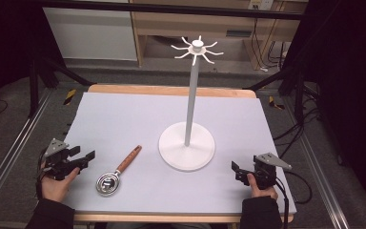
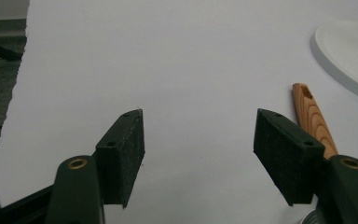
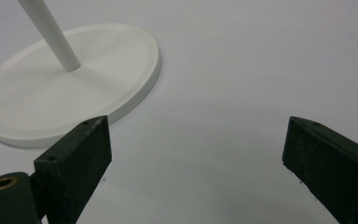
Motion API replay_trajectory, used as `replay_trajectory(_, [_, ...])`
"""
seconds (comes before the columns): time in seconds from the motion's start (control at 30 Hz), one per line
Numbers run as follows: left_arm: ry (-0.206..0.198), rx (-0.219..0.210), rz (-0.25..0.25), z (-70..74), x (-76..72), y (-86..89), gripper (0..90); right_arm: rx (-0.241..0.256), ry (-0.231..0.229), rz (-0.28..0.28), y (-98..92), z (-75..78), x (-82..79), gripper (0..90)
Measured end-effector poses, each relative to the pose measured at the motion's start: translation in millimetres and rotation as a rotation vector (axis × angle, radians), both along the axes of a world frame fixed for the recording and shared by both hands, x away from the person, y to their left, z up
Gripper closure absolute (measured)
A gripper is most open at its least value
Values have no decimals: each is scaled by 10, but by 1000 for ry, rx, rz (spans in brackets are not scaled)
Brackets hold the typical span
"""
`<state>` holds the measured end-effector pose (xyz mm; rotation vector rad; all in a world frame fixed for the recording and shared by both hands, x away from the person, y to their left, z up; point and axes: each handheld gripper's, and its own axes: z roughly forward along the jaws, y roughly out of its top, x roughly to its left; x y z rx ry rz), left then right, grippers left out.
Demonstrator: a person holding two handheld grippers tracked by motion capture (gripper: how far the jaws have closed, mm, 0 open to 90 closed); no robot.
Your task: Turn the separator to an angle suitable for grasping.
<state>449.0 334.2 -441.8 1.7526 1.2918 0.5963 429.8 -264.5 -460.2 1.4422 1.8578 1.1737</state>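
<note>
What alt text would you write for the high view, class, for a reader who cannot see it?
A white hook stand rises mid-table, with a wooden-handled metal strainer lying left of its base. Two hand-held grippers, left gripper and right gripper, rest open at the near corners.

Stand (image 1: 187, 145) mid-mat (strainer (image 1: 116, 172) beside)

Even overhead light is falling on the pale lavender-grey table cover (image 1: 124, 119), casting faint shadows. The surroundings are sitting in darkness. Both gripper views are looking soft, and the black padded jaws are blurring up close.
</note>
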Motion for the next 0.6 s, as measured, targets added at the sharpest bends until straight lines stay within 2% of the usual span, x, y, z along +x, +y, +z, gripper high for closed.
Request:
replay_trajectory(0.23, [-25,-1,-43,158,-82,-67,374,-14,15,26,47,-1,-9,86])
replay_trajectory(0.43, [-12,-3,-86,248,-107,-131,387,-34,22,53,106,1,-2,78])
replay_trajectory(0.5, [-4,10,-101,262,-110,-165,396,-42,28,63,118,-10,6,78])
replay_trajectory(0.53, [-1,17,-106,267,-112,-187,402,-72,24,70,149,-21,14,78])
replay_trajectory(0.57, [4,38,-120,282,-109,-227,403,-76,23,77,167,-14,10,78])
replay_trajectory(0.6, [4,38,-120,282,-109,-227,406,-76,23,77,167,-14,10,78])
